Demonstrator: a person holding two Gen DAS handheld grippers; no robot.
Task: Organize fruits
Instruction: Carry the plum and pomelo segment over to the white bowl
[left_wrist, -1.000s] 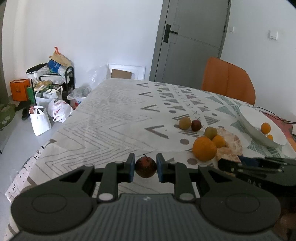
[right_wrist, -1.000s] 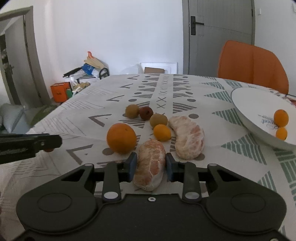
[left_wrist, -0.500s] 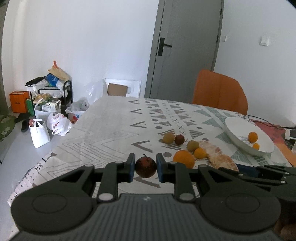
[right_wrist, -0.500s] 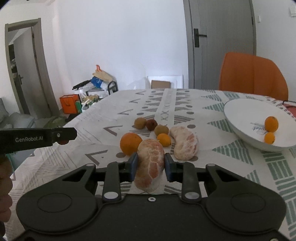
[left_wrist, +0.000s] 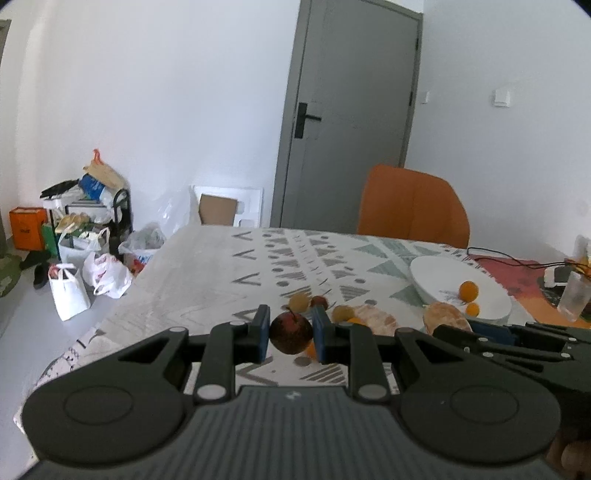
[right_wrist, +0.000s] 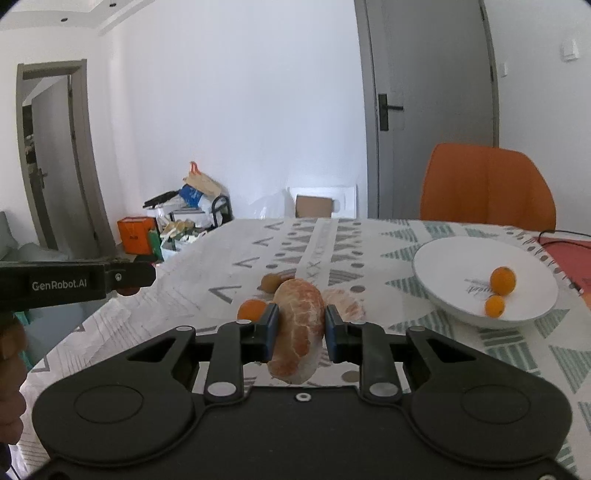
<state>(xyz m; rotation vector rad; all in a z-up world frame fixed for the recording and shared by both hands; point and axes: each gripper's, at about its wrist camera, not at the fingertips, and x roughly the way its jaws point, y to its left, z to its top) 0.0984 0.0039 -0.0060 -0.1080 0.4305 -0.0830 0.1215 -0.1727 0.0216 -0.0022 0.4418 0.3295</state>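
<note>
Right gripper (right_wrist: 298, 328), jaws just tightened on a peeled citrus half (right_wrist: 297, 325), is nearer the tabletop's right-edge bowl (right_wrist: 443, 258) than the left gripper (left_wrist: 290, 334) clamping what is probably a plum (left_wrist: 290, 332).

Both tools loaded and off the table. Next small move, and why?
Probably carry the right tool rightward over the white bowl: it grips a peeled citrus piece, and the bowl already holds two small oranges. The left tool, gripping a dark red fruit, can follow.
</note>
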